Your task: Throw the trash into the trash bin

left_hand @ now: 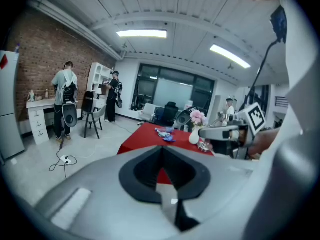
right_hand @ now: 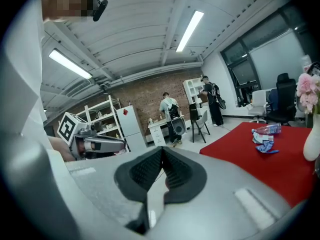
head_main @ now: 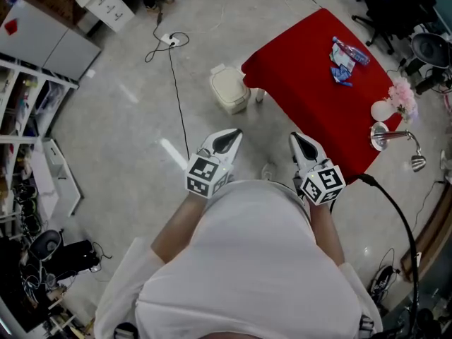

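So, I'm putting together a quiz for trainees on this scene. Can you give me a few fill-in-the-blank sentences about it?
1. The trash lies on a table with a ___ cover.
2. The bin stands on the ___, beside the table.
3. The left gripper and right gripper are both ___ and empty.
4. The vase holds ___ flowers.

Missing words: red; floor; shut; pink.
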